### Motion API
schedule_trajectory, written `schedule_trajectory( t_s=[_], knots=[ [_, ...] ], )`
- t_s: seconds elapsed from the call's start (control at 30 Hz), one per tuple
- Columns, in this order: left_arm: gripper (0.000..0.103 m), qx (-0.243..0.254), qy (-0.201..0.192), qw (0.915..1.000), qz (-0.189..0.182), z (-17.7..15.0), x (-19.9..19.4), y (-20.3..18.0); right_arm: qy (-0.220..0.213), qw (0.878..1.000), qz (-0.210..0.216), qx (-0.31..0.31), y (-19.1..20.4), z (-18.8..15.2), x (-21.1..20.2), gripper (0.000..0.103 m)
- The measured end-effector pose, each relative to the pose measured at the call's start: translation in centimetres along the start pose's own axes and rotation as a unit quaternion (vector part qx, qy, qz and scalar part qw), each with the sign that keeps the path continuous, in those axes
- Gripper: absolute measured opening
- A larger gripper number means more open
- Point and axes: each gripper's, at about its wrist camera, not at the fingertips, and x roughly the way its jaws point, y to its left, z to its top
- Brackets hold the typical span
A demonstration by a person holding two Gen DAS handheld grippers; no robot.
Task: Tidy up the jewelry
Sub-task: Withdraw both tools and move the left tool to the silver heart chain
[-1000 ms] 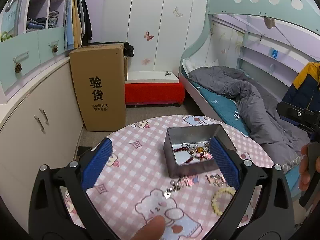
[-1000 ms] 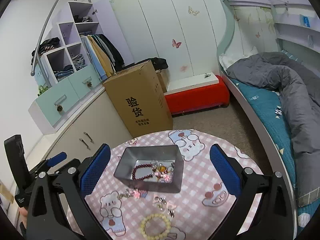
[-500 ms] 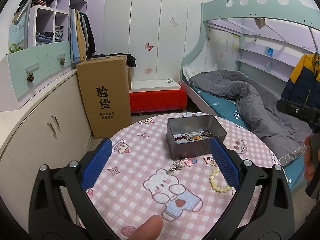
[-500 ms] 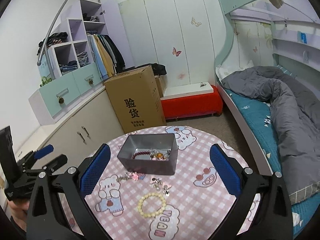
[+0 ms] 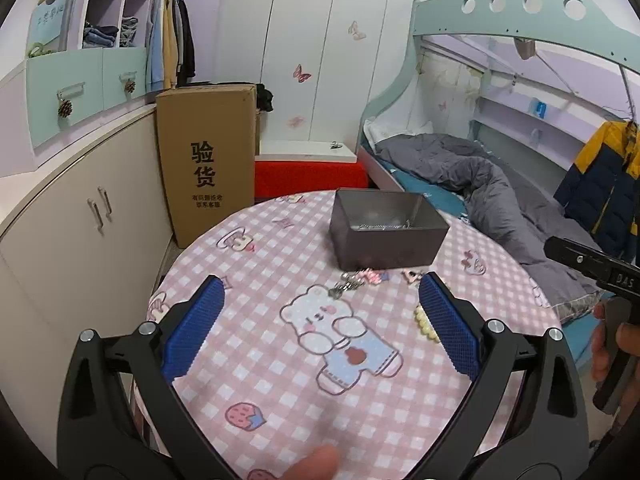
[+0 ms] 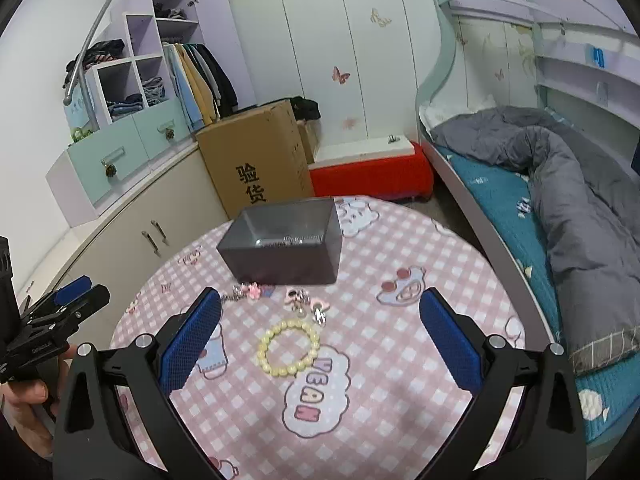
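Pink checked tablecloth (image 6: 400, 248): my left gripper (image 5: 320, 320) and right gripper (image 6: 320, 320) hover agape before grey tin (image 6: 280, 256), bead bracelet (image 6: 288, 347).

pink-and-white checked tablecloth (image 6: 400, 248) with cartoon bears, dark grey tin (image 6: 280, 256), pale yellow bead bracelet (image 6: 288, 347), blue gripper pads (image 6: 188, 344)

Both grippers held level, spread wide, empty.
Left black gripper with blue pads (image 5: 322, 322): jaws apart, thumb tip below. Right black blue-padded gripper (image 6: 320, 326): same.
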Motion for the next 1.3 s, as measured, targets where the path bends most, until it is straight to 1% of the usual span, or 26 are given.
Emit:
schedule_trajectory(
  t_s=[0.17,0.33,0.5,0.63,0.8,0.9,0.93,0.97,1.0,1.03,1.07,1.1,1.13,1.17,1.23,1.3],
  knots=[
    [0.096,0.014,0.015,0.9998,0.005,-1.0,1.1,-0.1,0.012,1.0,-0.002,-0.002,0.0,-1.0,0.5,0.096],
    [0.096,0.032,0.04,0.9986,0.006,-1.7,3.5,-0.7,0.033,0.999,-0.002,-0.009,0.2,-2.0,1.9,0.096],
    [0.096,0.065,0.076,0.9949,0.015,-2.3,7.3,-1.6,0.054,0.998,0.001,-0.013,0.1,-2.9,3.6,0.096],
    [0.096,0.088,0.101,0.9908,0.02,-1.8,10.8,-2.2,0.065,0.998,0.003,-0.012,-0.1,-3.2,4.8,0.096],
    [0.096,0.098,0.129,0.9862,0.034,-0.9,14.8,-2.4,0.079,0.997,0.001,-0.013,-0.7,-3.4,6.3,0.096],
    [0.094,0.095,0.15,0.9837,0.028,-0.6,16.4,-2.4,0.084,0.996,0.002,-0.014,-0.9,-3.5,6.9,0.096],
    [0.09,0.096,0.152,0.9835,0.023,-0.5,16.8,-2.5,0.086,0.996,0.002,-0.014,-1.0,-3.5,7.1,0.096],
    [0.079,0.099,0.156,0.9827,0.015,-0.4,17.1,-2.8,0.088,0.996,0.003,-0.013,-1.1,-3.5,7.3,0.096],
    [0.063,0.103,0.165,0.9809,0.007,-0.5,17.6,-3.0,0.089,0.996,0.004,-0.013,-1.1,-3.5,7.5,0.096],
    [0.058,0.099,0.167,0.981,-0.006,-0.6,17.6,-3.0,0.089,0.996,0.004,-0.013,-1.2,-3.5,7.6,0.096],
    [0.04,0.092,0.166,0.9817,-0.02,-0.5,17.5,-2.9,0.09,0.996,0.005,-0.012,-1.1,-3.5,7.7,0.096],
    [0.028,0.09,0.163,0.9822,-0.023,-0.5,17.4,-2.9,0.091,0.996,0.006,-0.012,-1.1,-3.5,7.8,0.096],
    [0.023,0.087,0.163,0.9823,-0.029,-0.5,17.3,-2.8,0.091,0.996,0.007,-0.012,-1.1,-3.5,7.9,0.096],
    [0.014,0.083,0.163,0.9824,-0.036,-0.6,17.2,-2.6,0.092,0.996,0.008,-0.013,-1.1,-3.5,7.9,0.096],
    [0.007,0.074,0.163,0.9828,-0.046,-0.8,16.6,-2.3,0.093,0.995,0.009,-0.016,-1.0,-3.5,8.1,0.096],
    [0.005,0.06,0.161,0.9834,-0.057,-1.1,15.9,-1.7,0.093,0.995,0.009,-0.019,-0.9,-3.3,8.3,0.096]
  ],
)
